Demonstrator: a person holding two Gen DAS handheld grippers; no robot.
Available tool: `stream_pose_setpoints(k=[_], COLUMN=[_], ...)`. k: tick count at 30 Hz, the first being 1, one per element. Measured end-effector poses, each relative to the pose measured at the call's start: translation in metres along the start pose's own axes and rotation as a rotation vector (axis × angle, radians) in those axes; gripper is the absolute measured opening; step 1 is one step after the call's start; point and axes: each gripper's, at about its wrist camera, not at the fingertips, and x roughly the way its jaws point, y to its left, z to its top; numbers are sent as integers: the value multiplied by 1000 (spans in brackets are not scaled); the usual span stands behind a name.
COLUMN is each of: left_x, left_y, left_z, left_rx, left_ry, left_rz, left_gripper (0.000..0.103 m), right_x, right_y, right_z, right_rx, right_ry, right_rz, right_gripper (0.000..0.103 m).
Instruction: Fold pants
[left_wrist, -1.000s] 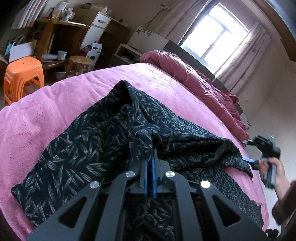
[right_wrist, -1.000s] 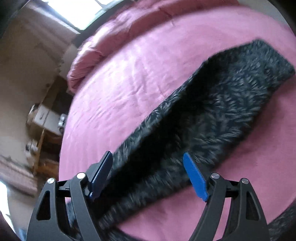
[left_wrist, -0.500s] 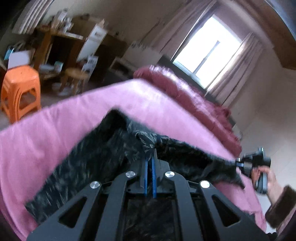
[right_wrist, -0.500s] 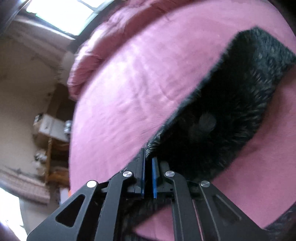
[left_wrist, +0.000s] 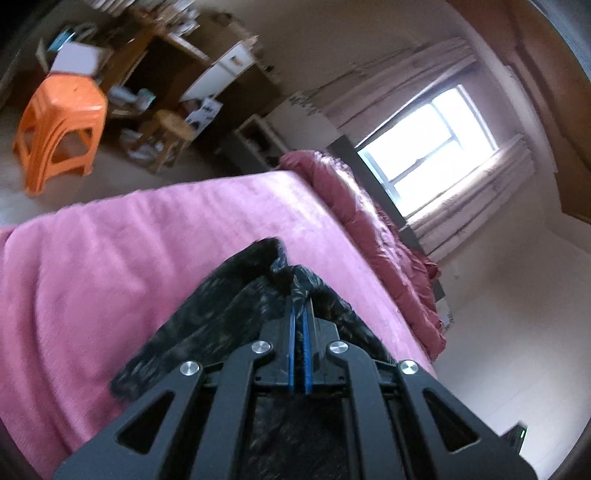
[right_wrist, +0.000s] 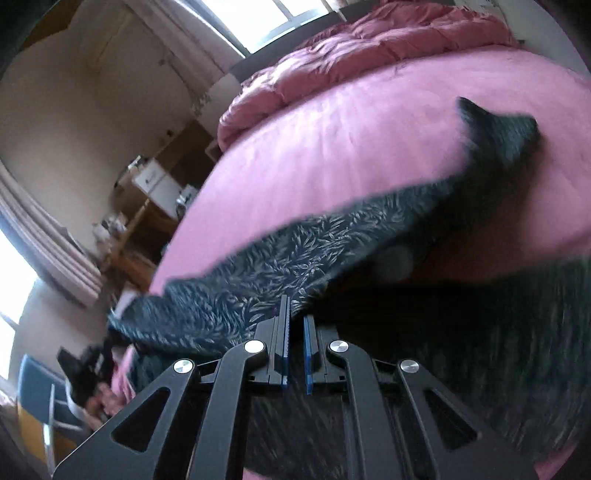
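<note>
The pants (right_wrist: 295, 266) hang as a long dark band stretched between the two tools, their long axis running in the right wrist view from the far end on the bed (right_wrist: 332, 166) at upper right, down and left toward the near edge of the bed. The right tool (right_wrist: 294, 325) is closed on the near edge of that band, the cloth bunched between its blue pads (right_wrist: 284, 343), with more of the same cloth sagging in shadow below and to the right of it. The left tool (left_wrist: 298, 314) is likewise clamped shut on a gathered fold of the pants (left_wrist: 229, 314), which trail back toward the camera and drape over the near part of the bed (left_wrist: 110, 266). Both hands are thus at the cloth already, so the coming move seems to turn on carrying the held edges along that long axis, toward the far end that rests on the bed. The cloth is thin, limp and black with a fine pale leaf print; it creases readily. The bed cover is a soft, fuzzy pink, with a puffy, darker pink quilt (right_wrist: 369, 55) heaped at the far side under the bright window (left_wrist: 436, 136). An orange plastic stool (left_wrist: 59, 125) stands on the floor at far left.
</note>
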Motion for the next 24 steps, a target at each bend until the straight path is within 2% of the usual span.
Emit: stream_pose_setpoints(k=[5, 7, 8, 9, 11, 13, 16, 20, 22, 23, 24], left_x=[3, 1, -1, -4, -12, -16, -19, -16, -12, -2, 8], left_y=[14, 13, 12, 11, 6, 1, -5, -18, -23, -26, -25], left_z=[-19, -26, -28, -31, -35, -39, -43, -36, -29, -26, -24], left_rx=[-44, -30, -29, -33, -34, -21, -52, -160, -180, -199, -235], left_ry=[85, 112, 117, 116, 109, 121, 163, 225, 250, 297, 340], left_rz=[45, 74, 72, 55, 33, 30, 31, 16, 59, 119, 139], left_gripper=[4, 20, 43, 54, 63, 68, 72, 76, 80, 82, 82], right_x=[28, 41, 43, 41, 42, 43, 41, 35, 34, 34, 34], right_y=[-27, -41, -48, -51, -51, -50, -52, -56, -55, -54, -55], right_z=[-46, -54, -54, -56, -55, -52, -53, -60, -60, -59, -60], right_rx=[52, 108, 146, 174, 187, 171, 180, 178, 174, 176, 179], right_ry=[46, 62, 62, 58, 56, 52, 49, 46, 42, 41, 41], right_rz=[-43, -33, -15, 5, 21, 18, 25, 27, 30, 32, 35], right_gripper=[5, 5, 5, 5, 5, 5, 5, 5, 5, 5, 5])
